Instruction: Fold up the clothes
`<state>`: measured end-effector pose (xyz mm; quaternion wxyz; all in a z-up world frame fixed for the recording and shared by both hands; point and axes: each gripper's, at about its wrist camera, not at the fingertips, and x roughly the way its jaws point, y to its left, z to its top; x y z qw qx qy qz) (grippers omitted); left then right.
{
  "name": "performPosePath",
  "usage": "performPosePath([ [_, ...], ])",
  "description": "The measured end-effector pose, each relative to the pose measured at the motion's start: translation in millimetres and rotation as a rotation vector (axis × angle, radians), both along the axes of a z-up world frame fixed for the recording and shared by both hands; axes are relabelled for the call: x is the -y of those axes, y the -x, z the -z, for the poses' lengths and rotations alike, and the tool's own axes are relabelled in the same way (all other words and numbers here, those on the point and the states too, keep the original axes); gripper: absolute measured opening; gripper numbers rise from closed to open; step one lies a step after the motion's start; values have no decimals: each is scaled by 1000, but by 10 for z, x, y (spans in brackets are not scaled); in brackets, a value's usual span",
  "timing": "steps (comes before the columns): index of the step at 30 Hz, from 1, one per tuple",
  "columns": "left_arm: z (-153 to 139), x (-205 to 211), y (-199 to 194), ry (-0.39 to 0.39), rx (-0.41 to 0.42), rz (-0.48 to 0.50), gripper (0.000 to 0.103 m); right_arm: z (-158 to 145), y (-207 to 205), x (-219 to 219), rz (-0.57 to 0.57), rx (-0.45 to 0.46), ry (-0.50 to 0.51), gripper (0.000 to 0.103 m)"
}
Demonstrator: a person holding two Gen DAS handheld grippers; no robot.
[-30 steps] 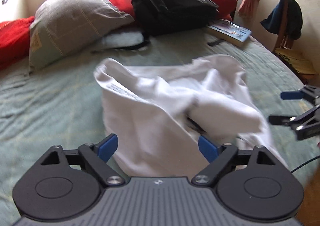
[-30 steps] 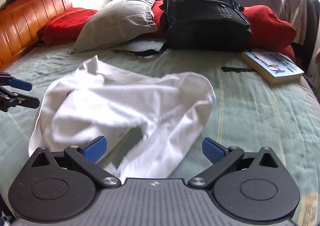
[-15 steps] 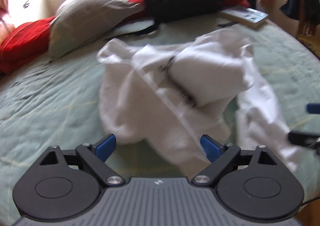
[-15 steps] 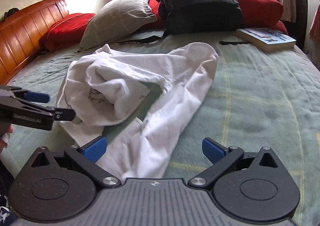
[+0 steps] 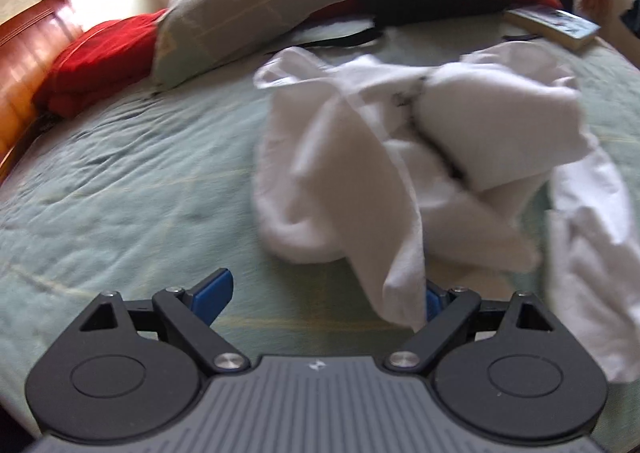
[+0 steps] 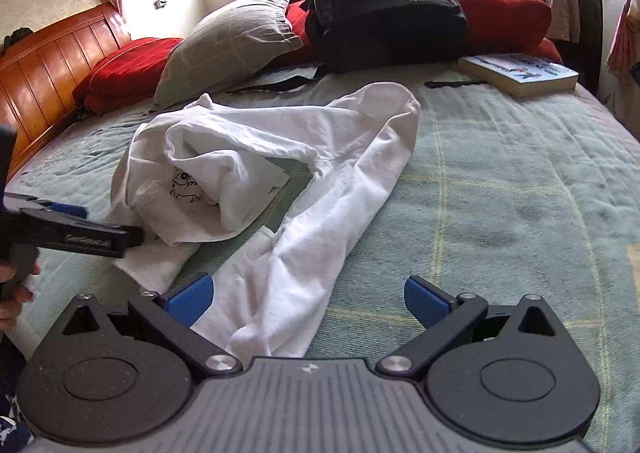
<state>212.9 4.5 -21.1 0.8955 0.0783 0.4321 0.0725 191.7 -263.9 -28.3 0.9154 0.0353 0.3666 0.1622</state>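
surface: green bed [image 6: 500,189], wooden headboard [image 6: 52,53], grey pillow [image 6: 228,41], black backpack [image 6: 384,5], book [image 6: 520,73] | white shirt [image 6: 320,181] crumpled mid-bed, long fold running toward the camera | left hand-held gripper [image 5: 320,295] wide apart, cloth draped over one finger | right hand-held gripper [image 6: 308,299] wide apart, holding nothing

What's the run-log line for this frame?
stage: pre-fold | white shirt: crumpled on green bedspread | left tongs: open, at shirt's near edge | right tongs: open over shirt's near end
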Motion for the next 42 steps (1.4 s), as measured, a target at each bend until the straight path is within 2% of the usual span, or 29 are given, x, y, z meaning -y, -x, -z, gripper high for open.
performPosePath([
  [1,1,-60,15,-9,-1,-12,87,11,-12,6,8,0,4,103],
  [2,-3,-122,31,-13,-3,-18,78,26,-28,13,15,-2,6,103],
  [4,-12,-204,29,-13,-18,-7,67,60,-62,14,19,-12,-3,103],
  [7,-3,-272,11,-38,-24,-1,66,87,-78,-7,9,-20,-3,103],
  [9,-17,-320,10,9,-23,26,62,94,-81,-20,3,-21,1,103],
  [10,-23,-345,10,32,-23,39,47,93,-82,-23,2,-20,4,103],
  [11,-30,-369,10,55,-23,52,38,95,-86,-19,3,-20,2,103],
  [15,-29,-443,12,119,-27,90,33,115,-125,-18,12,-32,-4,103],
  [18,37,-522,36,148,-38,55,33,123,-139,-36,11,-39,-1,103],
  [21,116,-694,104,290,-61,12,36,122,-139,-43,2,-38,-5,103],
  [25,271,-973,240,575,-48,-56,49,149,-171,-52,2,-51,-17,103],
  [29,411,-1196,337,837,-9,-122,49,178,-204,-60,2,-64,-28,103],
  [33,435,-1171,355,1019,-15,-87,49,185,-212,-91,-4,-69,-31,103],
  [34,447,-1146,350,1047,-19,-80,49,189,-215,-97,-4,-70,-31,103],
  [36,504,-1045,307,1038,-36,-75,49,198,-222,-112,-3,-73,-30,103],
  [39,685,-1013,250,1067,-33,-108,44,209,-222,-126,-4,-79,-32,103],
  [42,812,-1080,267,1103,-11,-170,20,217,-215,-125,-5,-82,-29,103],
])
